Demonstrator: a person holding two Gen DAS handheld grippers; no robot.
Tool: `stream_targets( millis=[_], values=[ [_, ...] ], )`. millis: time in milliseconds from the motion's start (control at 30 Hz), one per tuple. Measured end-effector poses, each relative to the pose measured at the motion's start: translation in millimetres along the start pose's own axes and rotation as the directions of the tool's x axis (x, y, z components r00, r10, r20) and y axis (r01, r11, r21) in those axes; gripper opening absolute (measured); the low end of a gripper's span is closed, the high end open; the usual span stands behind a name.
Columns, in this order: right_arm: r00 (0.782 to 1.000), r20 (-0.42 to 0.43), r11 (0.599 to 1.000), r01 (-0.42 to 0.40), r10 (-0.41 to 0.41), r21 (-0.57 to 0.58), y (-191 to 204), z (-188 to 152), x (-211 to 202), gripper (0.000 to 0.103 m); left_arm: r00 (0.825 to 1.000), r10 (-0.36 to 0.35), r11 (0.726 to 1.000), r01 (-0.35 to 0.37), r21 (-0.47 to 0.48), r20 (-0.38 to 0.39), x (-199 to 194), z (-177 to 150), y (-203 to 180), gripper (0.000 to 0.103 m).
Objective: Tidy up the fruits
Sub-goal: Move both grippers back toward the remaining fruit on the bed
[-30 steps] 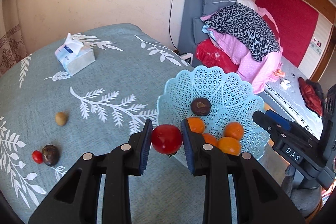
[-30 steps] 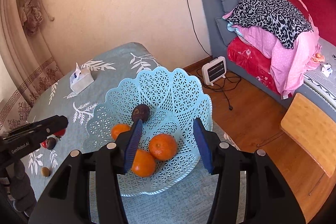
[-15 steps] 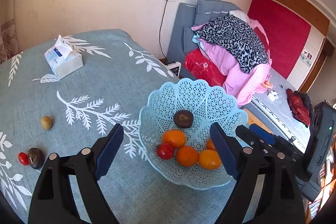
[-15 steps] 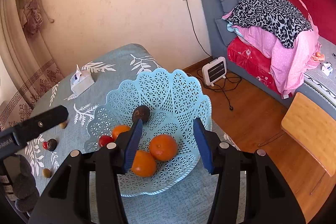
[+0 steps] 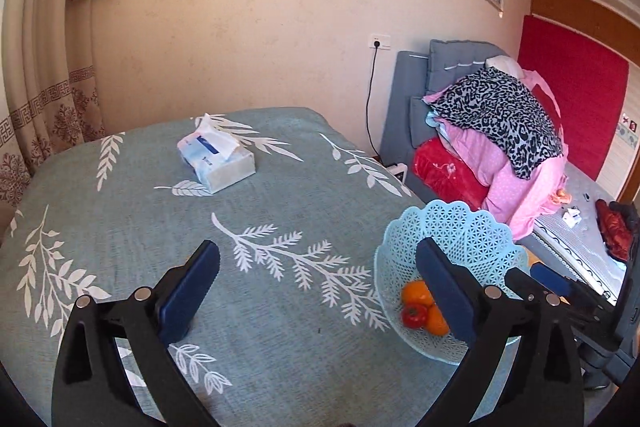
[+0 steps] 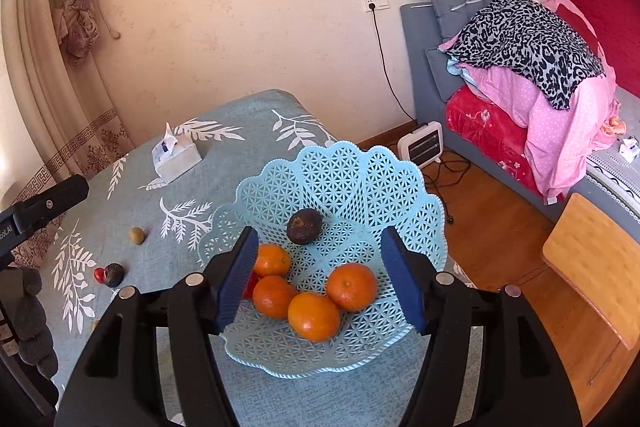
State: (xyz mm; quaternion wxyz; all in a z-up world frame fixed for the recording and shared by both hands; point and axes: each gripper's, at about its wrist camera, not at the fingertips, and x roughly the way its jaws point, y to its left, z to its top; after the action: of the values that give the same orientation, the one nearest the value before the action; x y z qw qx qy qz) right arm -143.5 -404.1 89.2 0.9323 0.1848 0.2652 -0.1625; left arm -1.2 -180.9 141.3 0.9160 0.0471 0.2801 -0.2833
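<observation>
Left wrist view: left gripper (image 5: 316, 287) spread wide, jaws just opened, nothing between; tomato (image 5: 414, 315) lies in blue basket (image 5: 472, 227). Right gripper (image 6: 320, 279) half-spread, empty, over basket. Loose fruits (image 6: 114, 274) far left: approach low, centre each, close gently.

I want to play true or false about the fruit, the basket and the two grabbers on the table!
1. The light blue lattice plastic basket holds four round oranges. True.
2. The left gripper grips the red tomato. False: it is open and empty; the tomato lies in the basket.
3. The white tissue pack is inside the basket. False: it lies on the teal leaf-print tablecloth.
4. The right gripper is open. True.
</observation>
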Motion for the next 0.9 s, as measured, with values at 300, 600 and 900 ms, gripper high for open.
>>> stream_targets(
  millis=[300,600,900],
  values=[
    [0.999,-0.008,0.997,-0.054,0.054,-0.053,35.3,-0.8,1.4,0.065,0.992,0.124,0.988,-0.123,-0.092,-0.001,-17.8,-4.4,68.3,0.098],
    [0.99,-0.072,0.984,-0.131,0.123,-0.12,79.2,-15.0,15.3,0.066,0.973,0.226,0.958,-0.23,-0.173,-0.044,-25.4,-21.7,131.6,0.098],
    [0.977,-0.132,0.966,-0.191,0.17,-0.172,114.4,-30.0,26.3,0.066,0.943,0.301,0.929,-0.323,-0.18,-0.14,-3.1,-53.6,167.1,0.098]
  ],
)
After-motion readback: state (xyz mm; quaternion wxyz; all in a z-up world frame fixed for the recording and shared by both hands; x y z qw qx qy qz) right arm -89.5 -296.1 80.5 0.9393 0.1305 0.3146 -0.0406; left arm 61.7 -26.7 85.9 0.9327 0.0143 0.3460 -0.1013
